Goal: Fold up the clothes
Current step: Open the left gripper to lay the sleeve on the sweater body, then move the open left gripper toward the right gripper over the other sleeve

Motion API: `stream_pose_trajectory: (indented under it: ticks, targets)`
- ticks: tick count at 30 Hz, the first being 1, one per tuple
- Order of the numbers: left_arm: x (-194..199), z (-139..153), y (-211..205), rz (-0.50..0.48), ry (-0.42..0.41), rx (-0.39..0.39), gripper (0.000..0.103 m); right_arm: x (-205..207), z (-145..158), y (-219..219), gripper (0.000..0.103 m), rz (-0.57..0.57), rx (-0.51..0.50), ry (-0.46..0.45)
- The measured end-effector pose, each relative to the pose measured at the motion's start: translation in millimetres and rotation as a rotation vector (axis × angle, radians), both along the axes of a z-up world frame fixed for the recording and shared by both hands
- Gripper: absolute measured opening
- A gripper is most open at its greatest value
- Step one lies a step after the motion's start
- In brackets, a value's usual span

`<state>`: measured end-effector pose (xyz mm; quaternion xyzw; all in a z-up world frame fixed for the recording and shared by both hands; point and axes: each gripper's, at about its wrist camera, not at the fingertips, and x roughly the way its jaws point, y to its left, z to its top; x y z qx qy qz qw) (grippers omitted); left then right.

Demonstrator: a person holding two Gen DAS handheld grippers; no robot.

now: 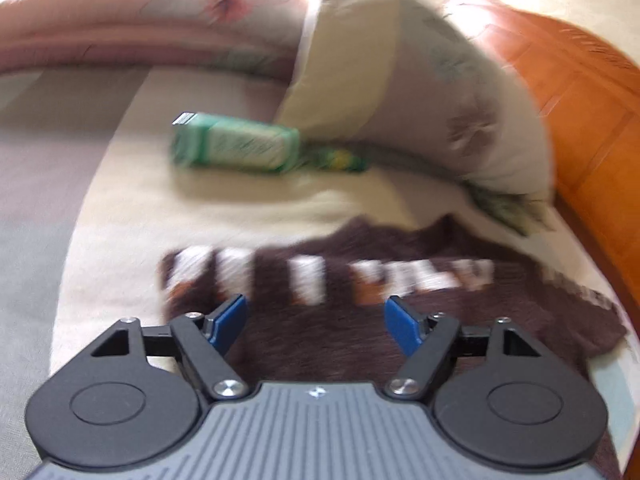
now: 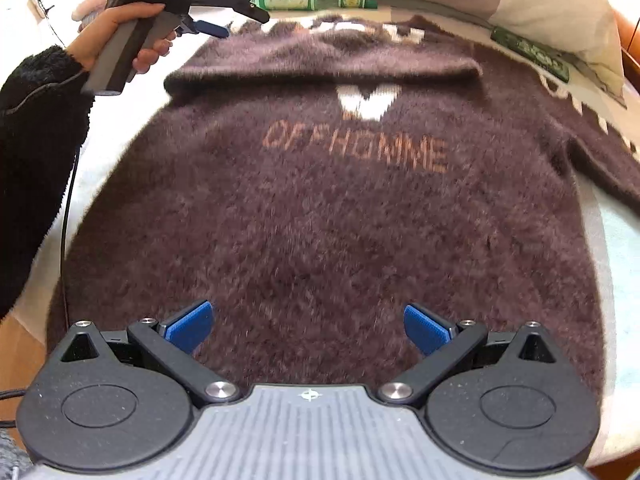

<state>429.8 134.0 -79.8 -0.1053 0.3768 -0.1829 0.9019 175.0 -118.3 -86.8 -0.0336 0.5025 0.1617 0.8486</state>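
A dark brown fuzzy sweater point(image 2: 320, 220) lies flat on the bed, with a white heart and orange lettering on its chest. One sleeve point(image 2: 320, 66) is folded across the top, and the other sleeve point(image 2: 600, 168) stretches out to the right. My right gripper point(image 2: 307, 324) hovers open over the sweater's lower part with nothing between its blue pads. My left gripper point(image 1: 316, 320) is open above the sweater's point(image 1: 360, 320) patterned upper edge, also with nothing between its pads. In the right wrist view the left gripper point(image 2: 236, 22) sits at the sweater's far left corner, held by a hand point(image 2: 116, 36).
A green box point(image 1: 236, 146) and a green bottle point(image 1: 340, 160) lie on the cream sheet point(image 1: 120, 220) beyond the sweater. A flowered pillow point(image 1: 440, 80), a pink quilt point(image 1: 140, 20) and an orange wooden headboard point(image 1: 580, 100) stand behind. A black sleeve point(image 2: 36, 140) and a cable point(image 2: 66, 220) are at left.
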Motion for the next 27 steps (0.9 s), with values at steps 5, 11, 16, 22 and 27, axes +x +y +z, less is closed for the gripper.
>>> stream_pose_trajectory:
  ticks: [5,11,16,22,27]
  targets:
    - [-14,-1,-11,-0.079,-0.009,-0.047,0.087,32,20,-2,0.103,0.067,0.074,-0.078]
    - [-13,-5,-10,-0.048,0.041,0.043,0.087,101,40,7,0.103,0.208,0.217,-0.163]
    - [-15,6,8,-0.057,0.021,-0.019,0.087,166,24,39,0.103,0.295,0.25,-0.147]
    - [-18,12,13,-0.077,-0.004,-0.053,0.087,227,7,79,0.103,0.355,0.338,-0.18]
    - [-11,0,7,-0.121,0.031,-0.096,0.088,250,-19,77,0.103,0.294,0.389,-0.107]
